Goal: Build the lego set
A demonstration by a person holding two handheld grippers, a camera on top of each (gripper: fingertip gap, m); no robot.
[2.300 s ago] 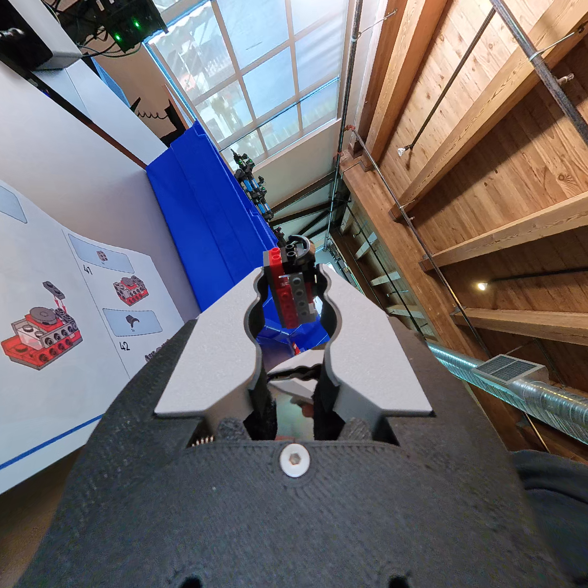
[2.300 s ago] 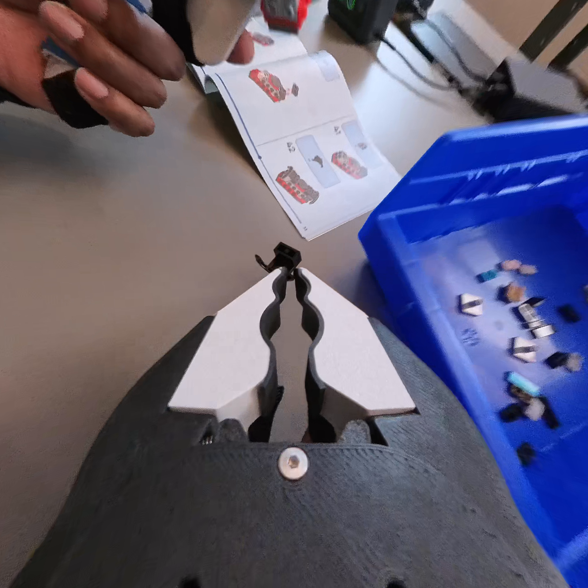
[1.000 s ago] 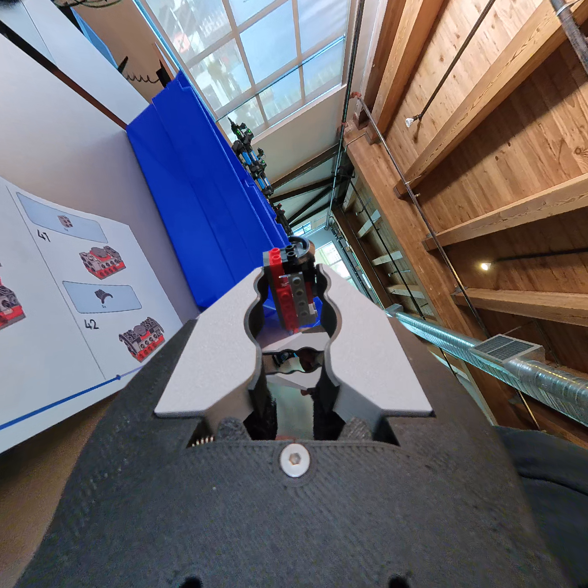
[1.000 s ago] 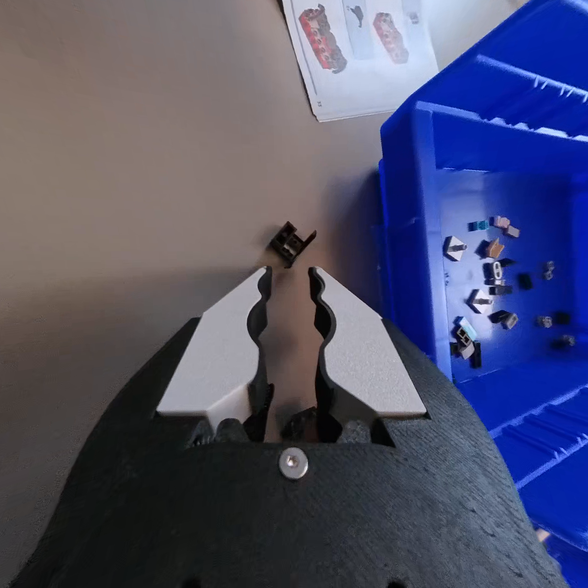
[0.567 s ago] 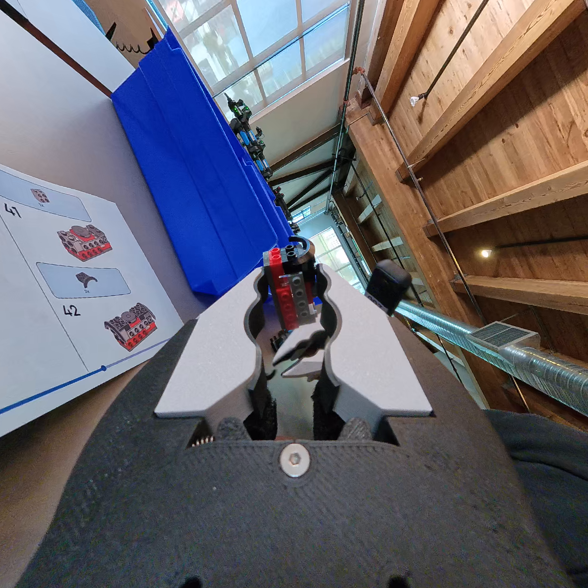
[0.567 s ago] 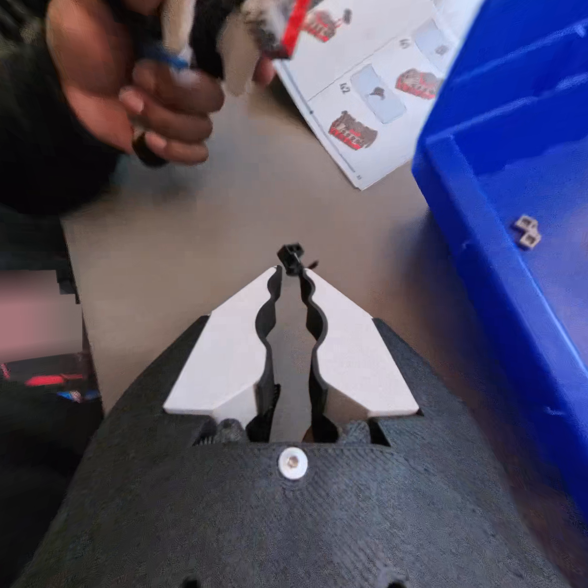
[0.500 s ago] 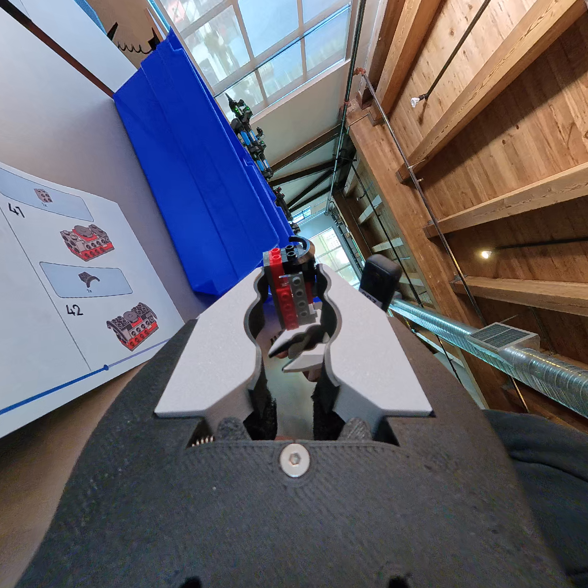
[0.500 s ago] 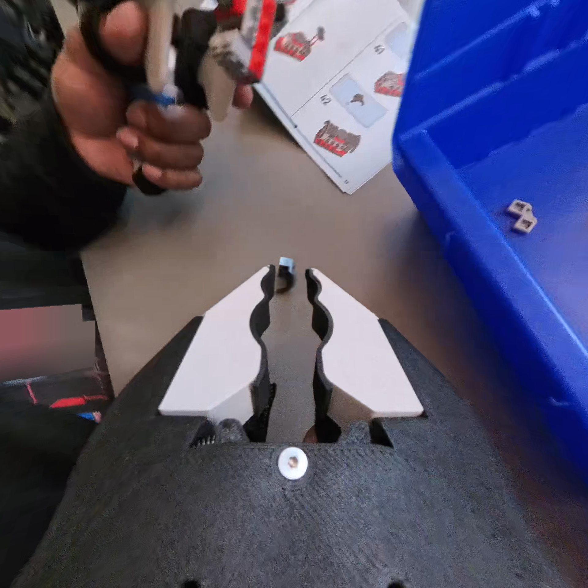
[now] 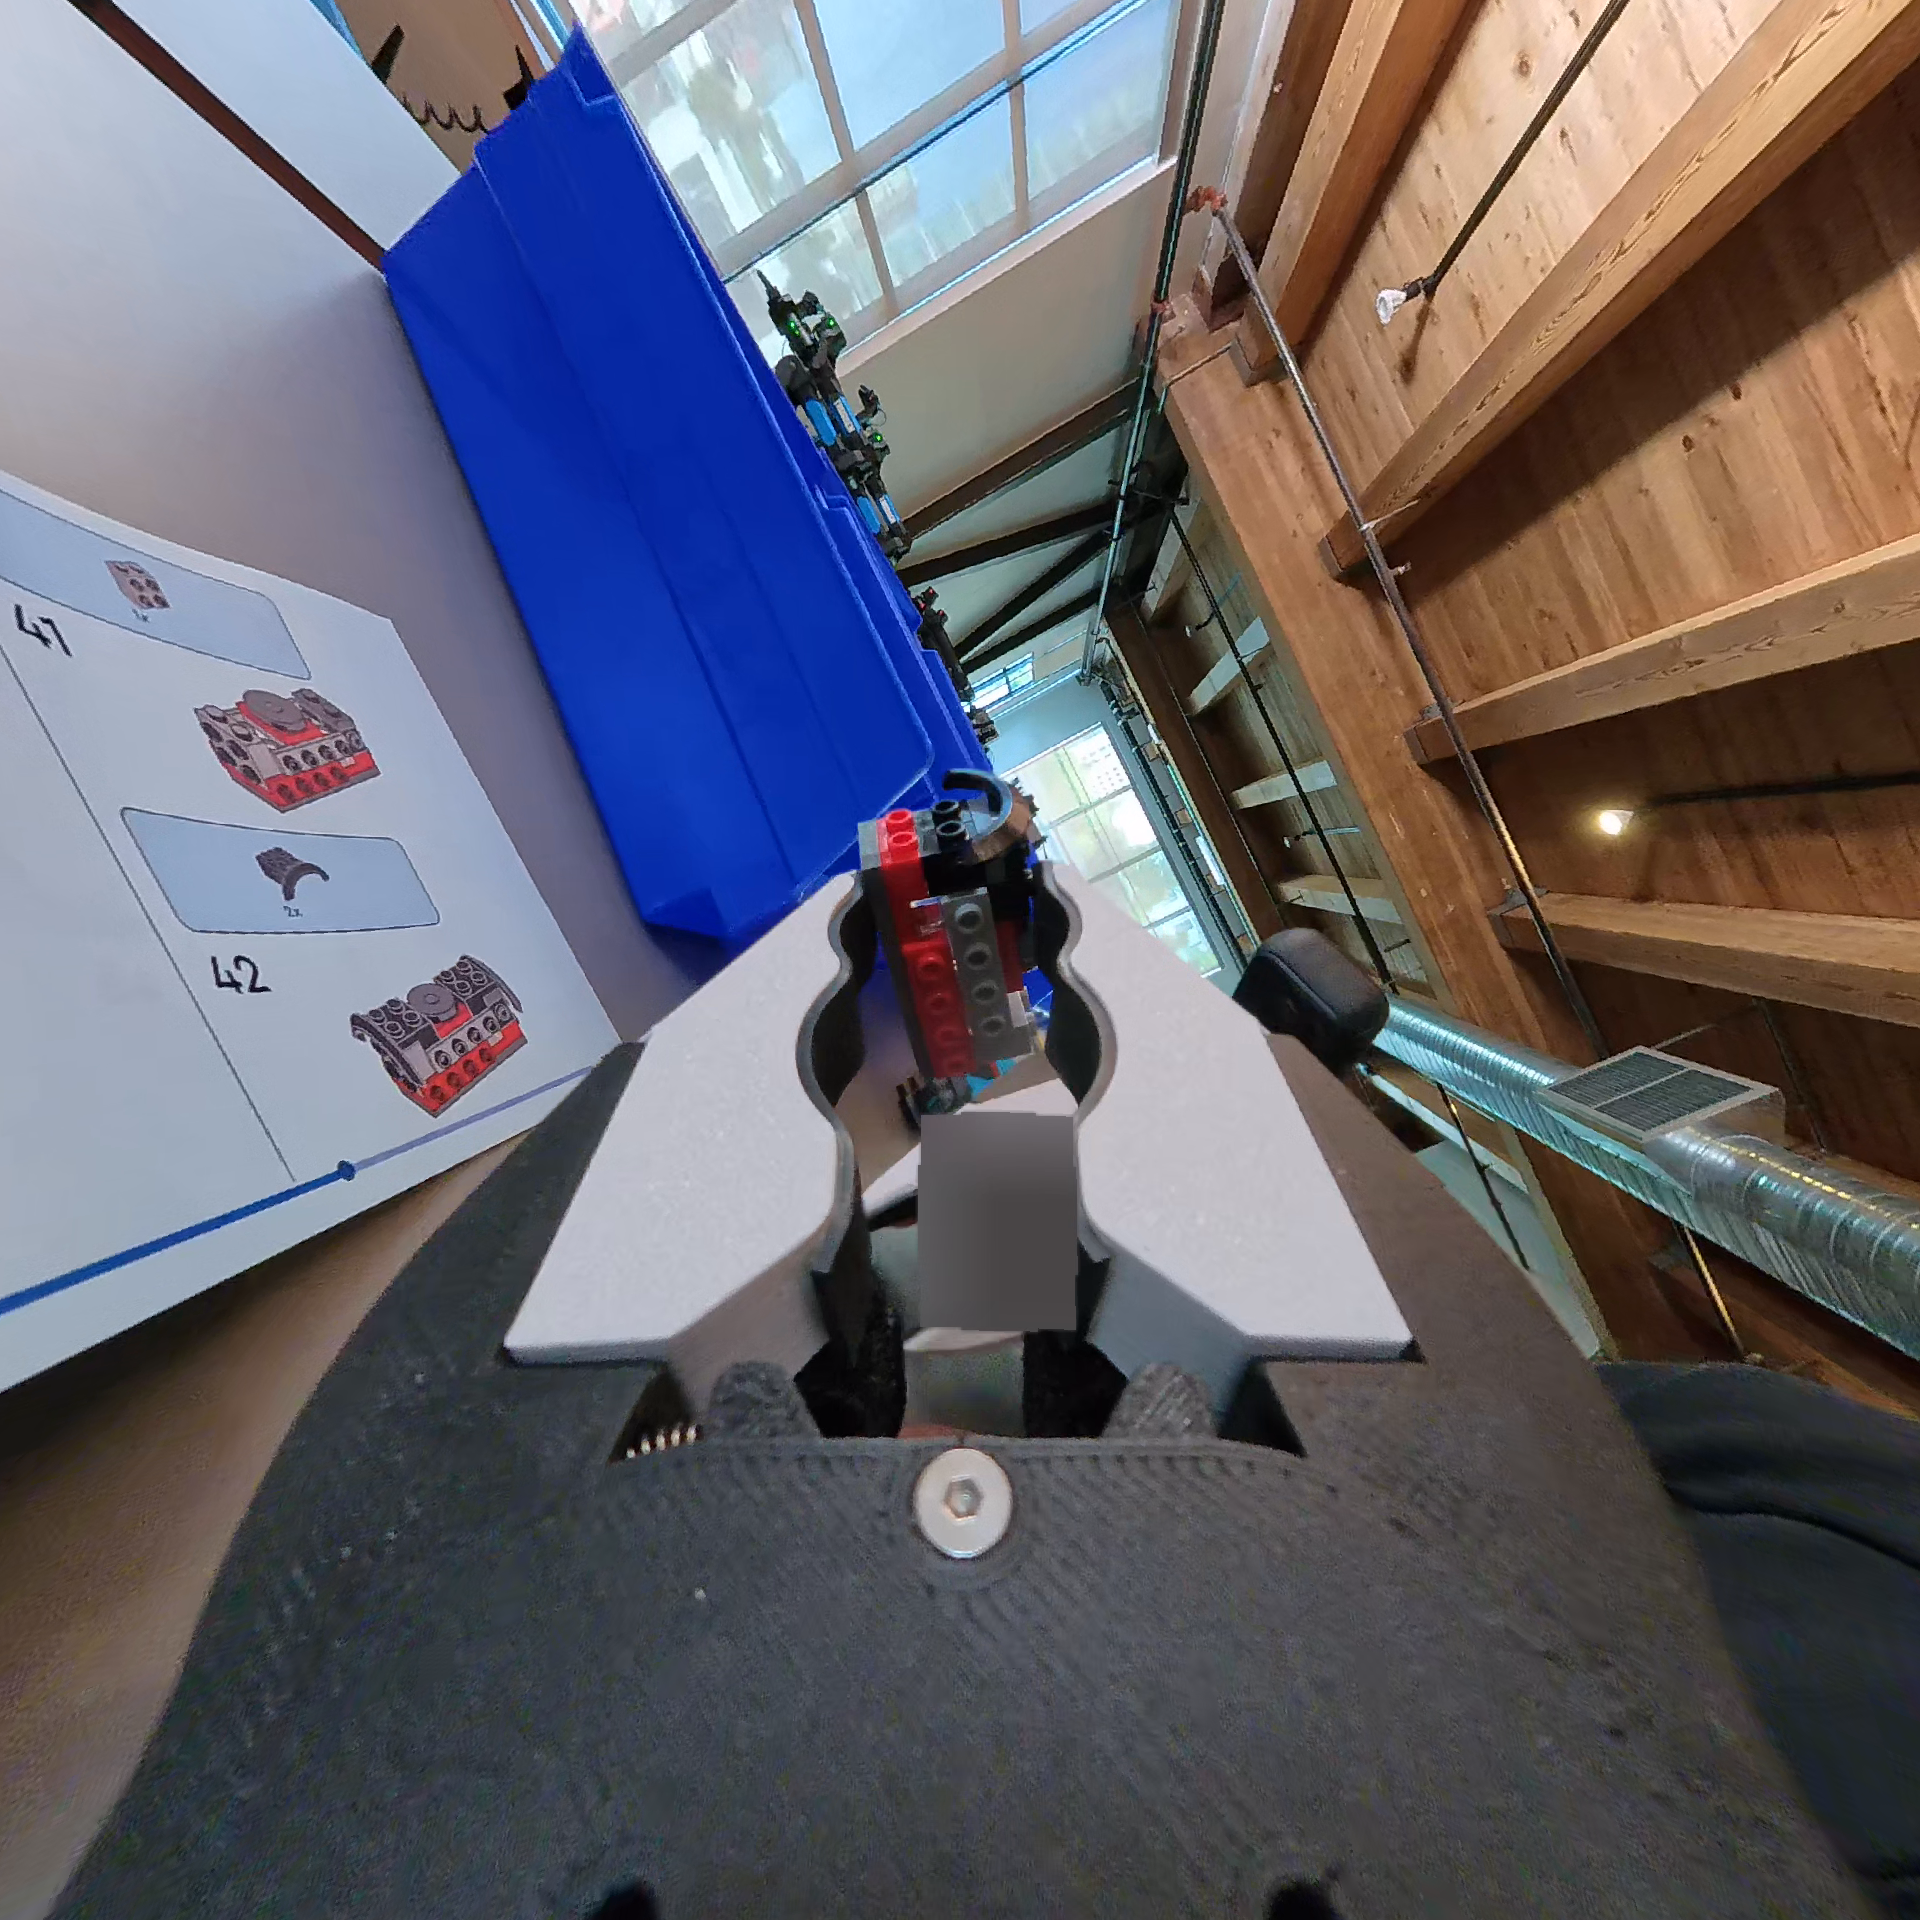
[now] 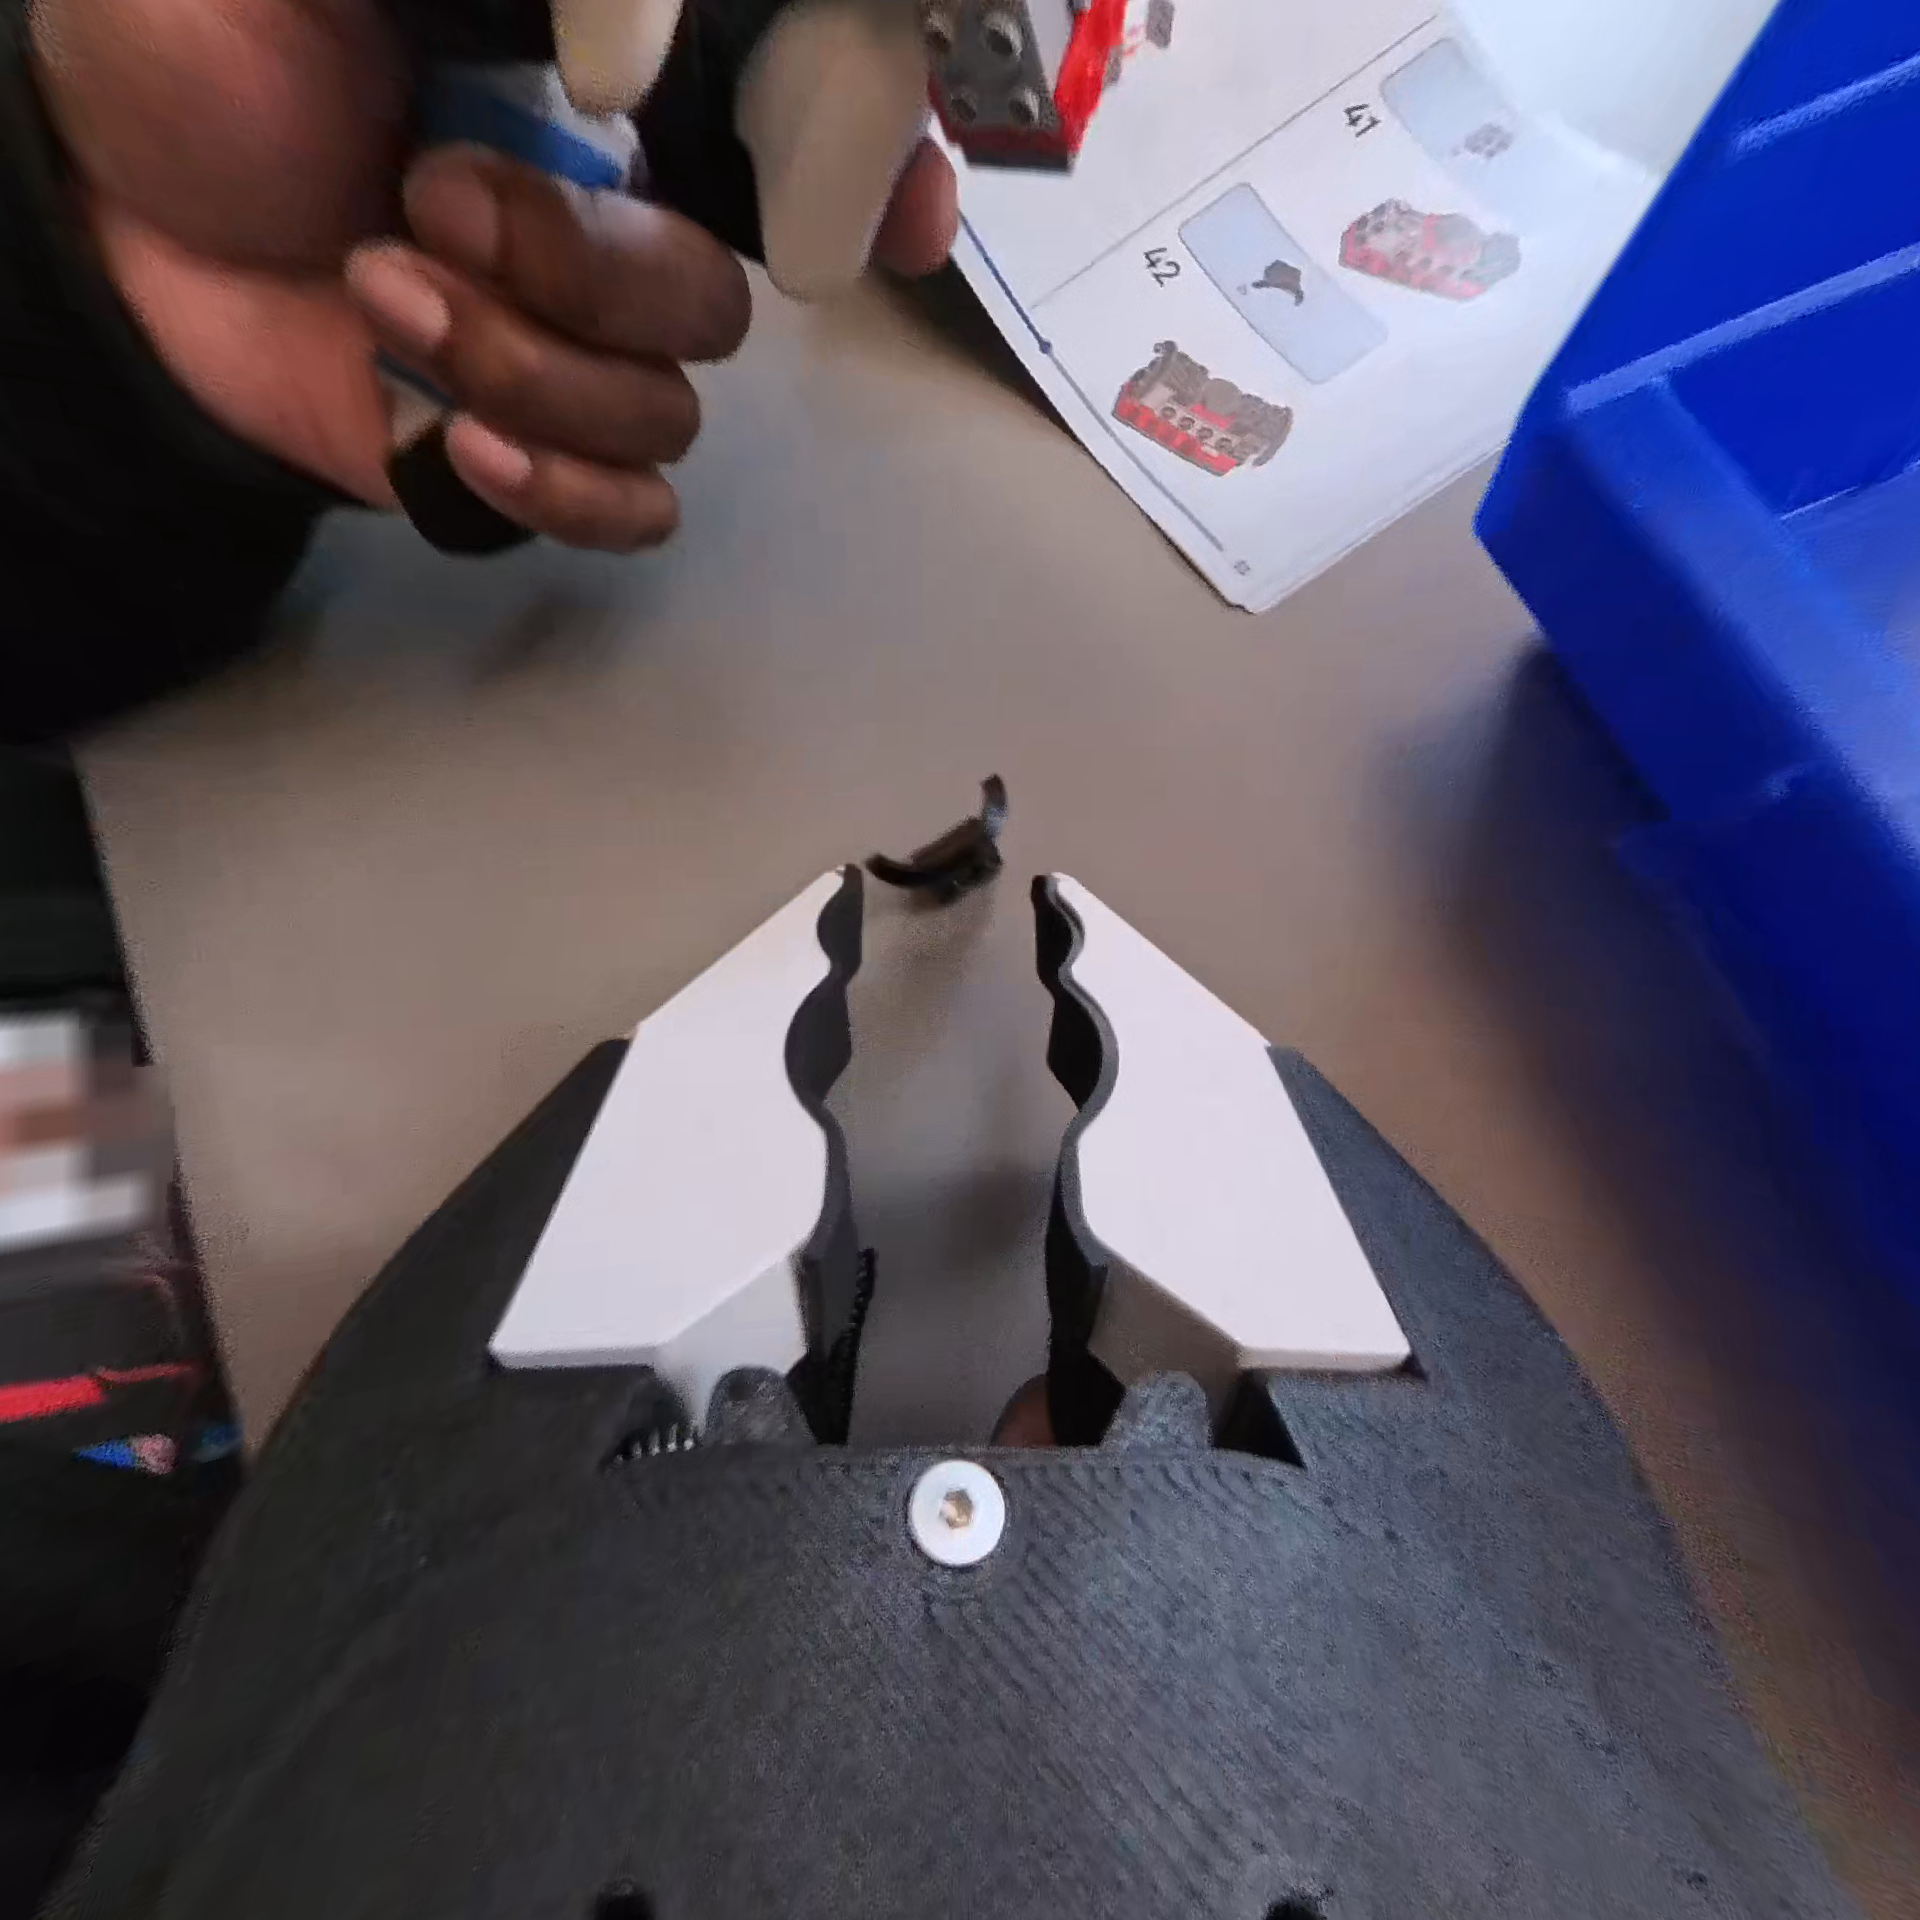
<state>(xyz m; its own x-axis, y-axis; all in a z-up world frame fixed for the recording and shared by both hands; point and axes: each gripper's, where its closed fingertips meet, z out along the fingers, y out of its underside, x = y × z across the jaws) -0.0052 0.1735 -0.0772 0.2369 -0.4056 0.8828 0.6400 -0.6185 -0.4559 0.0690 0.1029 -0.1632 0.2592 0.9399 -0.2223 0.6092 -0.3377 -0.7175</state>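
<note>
A grey patch hides what lies between the left gripper's (image 9: pixel 951 914) inner jaws, so the lower end of the model (image 9: pixel 951 961) there is hard to make out; a dark rounded object (image 9: pixel 1311 992) at right is half covered by the right finger. The right wrist view is smeared by motion: the bin (image 10: pixel 1756 540) is a blue blur cut off at the right edge, and the model (image 10: pixel 1003 88) at the top edge is cropped.

The left gripper is tilted upward toward the ceiling beams and window, its jaws clamped on the red, grey and black model, which stands on edge between the fingertips with a black arch piece on its far end. In the right wrist view a hand (image 10: pixel 395 270) grips that tool at top left, fingers curled round the handle.

The right gripper (image 10: pixel 945 883) points down at the table (image 10: pixel 520 831) with its jaws parted and nothing between them. A small black arch piece (image 10: pixel 945 847) lies on the table just beyond the tips, nearer the left one. The manual (image 10: pixel 1278 281) lies open at far right, beside the bin.
</note>
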